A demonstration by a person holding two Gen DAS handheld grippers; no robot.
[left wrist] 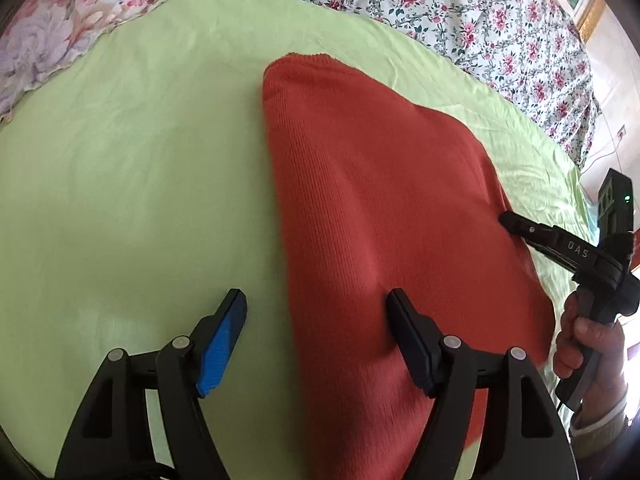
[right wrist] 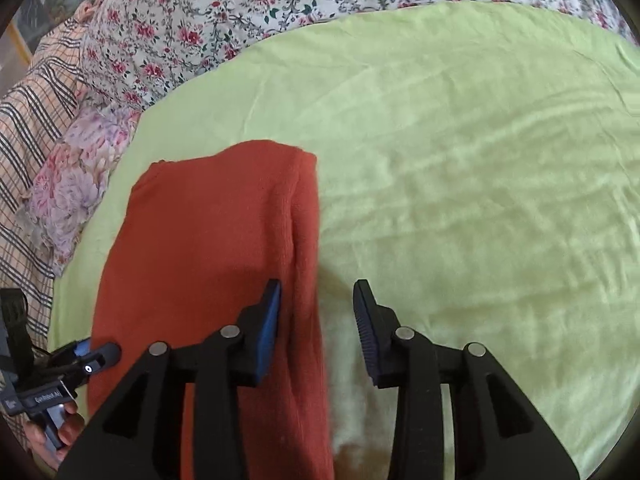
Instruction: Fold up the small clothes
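A rust-red knitted garment point(left wrist: 380, 200) point(right wrist: 208, 240) lies folded into a long strip on a light green sheet point(left wrist: 120, 180) point(right wrist: 460, 160). My left gripper point(left wrist: 316, 304) is open and straddles the garment's near left edge, with one finger over the sheet and the other over the knit. My right gripper point(right wrist: 318, 288) is open too. It straddles the garment's right folded edge, with the edge between the fingers and a gap showing beside the right pad. In the left wrist view the right gripper point(left wrist: 507, 218) reaches the garment's right side. In the right wrist view the left gripper point(right wrist: 102, 354) is at its left edge.
A floral quilt point(left wrist: 460, 12) point(right wrist: 240, 20) is bunched along the far side of the sheet. A pale flowered pillow point(left wrist: 48, 40) point(right wrist: 76, 184) and a plaid cloth point(right wrist: 24, 128) lie to the left. A hand point(left wrist: 580, 340) holds the right gripper's handle.
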